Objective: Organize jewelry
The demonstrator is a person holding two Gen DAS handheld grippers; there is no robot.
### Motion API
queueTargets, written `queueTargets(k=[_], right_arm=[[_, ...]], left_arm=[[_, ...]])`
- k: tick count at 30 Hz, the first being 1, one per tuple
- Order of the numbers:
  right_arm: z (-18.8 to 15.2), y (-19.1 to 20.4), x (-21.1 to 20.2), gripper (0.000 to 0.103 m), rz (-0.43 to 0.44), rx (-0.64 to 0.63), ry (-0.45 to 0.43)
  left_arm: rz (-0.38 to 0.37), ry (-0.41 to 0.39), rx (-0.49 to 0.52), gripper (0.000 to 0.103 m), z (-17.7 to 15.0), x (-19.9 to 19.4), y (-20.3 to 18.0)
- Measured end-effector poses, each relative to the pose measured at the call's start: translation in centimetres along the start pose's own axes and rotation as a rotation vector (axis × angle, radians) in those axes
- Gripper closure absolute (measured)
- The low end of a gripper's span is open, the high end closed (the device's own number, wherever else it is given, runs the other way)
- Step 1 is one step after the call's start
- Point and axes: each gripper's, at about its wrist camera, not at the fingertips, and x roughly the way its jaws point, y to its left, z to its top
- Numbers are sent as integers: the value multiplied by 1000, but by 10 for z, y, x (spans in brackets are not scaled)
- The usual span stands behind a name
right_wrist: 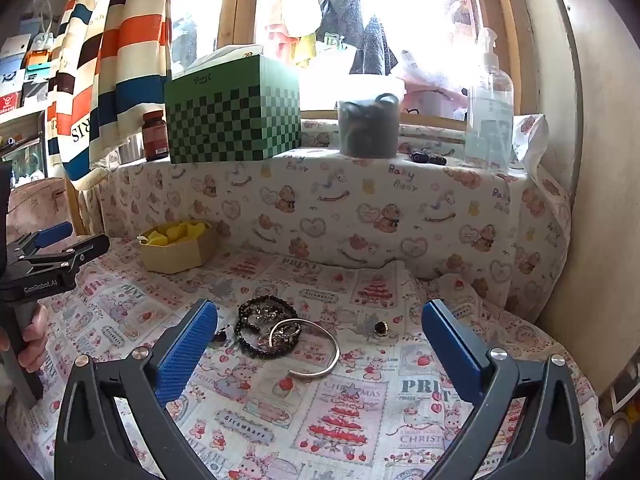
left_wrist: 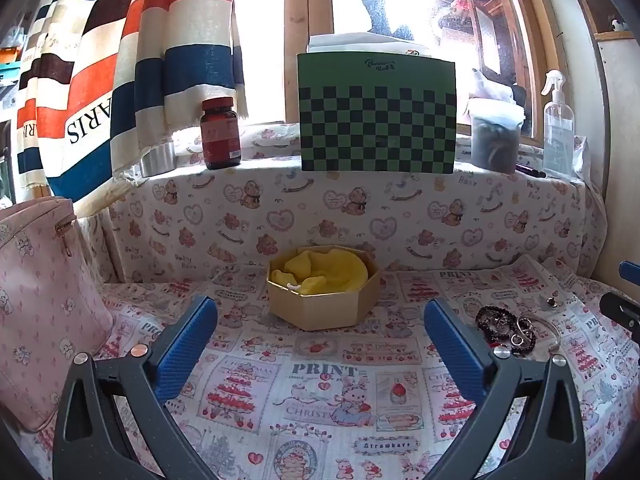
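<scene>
The left gripper is standing spread and empty, facing the octagonal box. The right gripper, likewise spread, is showing the silver bangle unobstructed.

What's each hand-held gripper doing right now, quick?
Left hand-held gripper: open, holding nothing.
Right hand-held gripper: open, holding nothing.
</scene>
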Motion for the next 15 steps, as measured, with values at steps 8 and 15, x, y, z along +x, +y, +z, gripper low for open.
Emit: queueTargets(k=[8,15], right_arm=[[3,4,5,0,-14,2,25],[-1,3,3,0,5,10,22]], left_arm=[[4,2,-1,1,-2,0,1],[0,-11,13,0,-1,-6,-4]])
